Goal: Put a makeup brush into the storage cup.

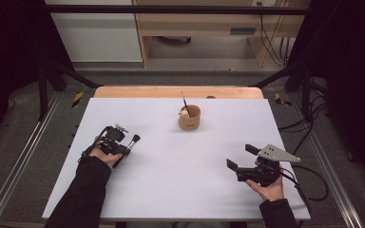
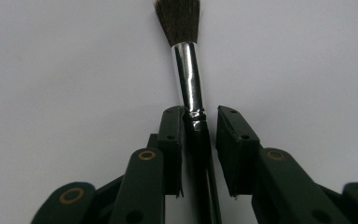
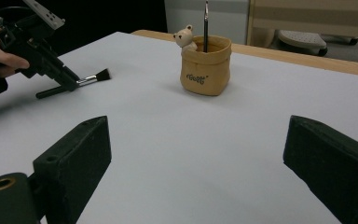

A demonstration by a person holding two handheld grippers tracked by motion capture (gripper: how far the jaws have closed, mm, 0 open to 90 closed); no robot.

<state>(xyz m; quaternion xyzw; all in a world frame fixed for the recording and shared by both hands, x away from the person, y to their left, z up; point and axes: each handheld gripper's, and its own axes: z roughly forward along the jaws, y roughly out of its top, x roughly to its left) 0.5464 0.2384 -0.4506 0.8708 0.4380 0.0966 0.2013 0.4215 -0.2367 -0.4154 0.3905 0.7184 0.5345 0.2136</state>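
The right gripper [image 1: 238, 157] sat nearest, held low over the table [image 1: 180, 190] at its right side, its jaws wide apart with nothing between them. At the left side the left gripper [image 2: 199, 122] had the brush [image 2: 187, 70] between its jaws, one pad against the black handle and the other just clear of it, while the brush lay on the table. The pouch [image 1: 189, 118] stood upright well apart from both, toward the far edge.
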